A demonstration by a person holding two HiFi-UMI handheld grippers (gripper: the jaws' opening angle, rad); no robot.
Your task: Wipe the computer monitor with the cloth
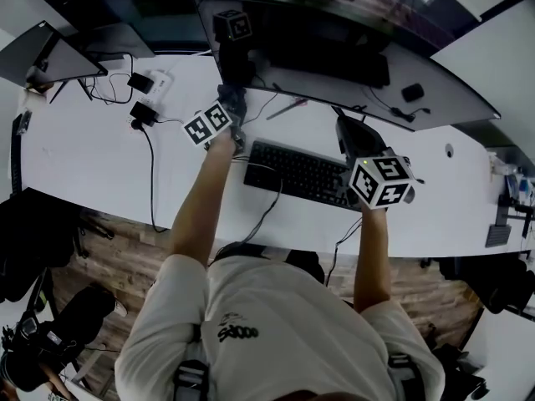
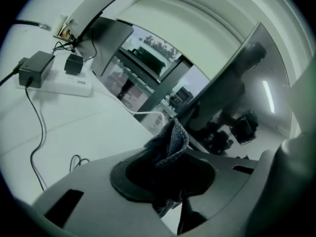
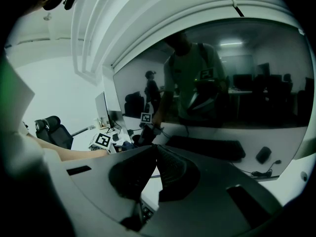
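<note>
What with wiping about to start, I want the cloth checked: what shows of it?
The cloth is blue-grey, woven-looking fabric, bunched into folds and pinched between the jaws of the left gripper. A crumpled peak stands above them; an end hangs below. It is held near the monitor's lower edge; contact cannot be told.

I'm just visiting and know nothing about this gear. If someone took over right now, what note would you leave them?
Left gripper: shut on the grey cloth, held close to the monitor at its lower left; contact unclear.
Right gripper: shut, empty, above the right end of the keyboard.
Done: cloth picked up and brought to the screen.
Left: wipe across the screen; how much is already wiped cannot be told.
</note>
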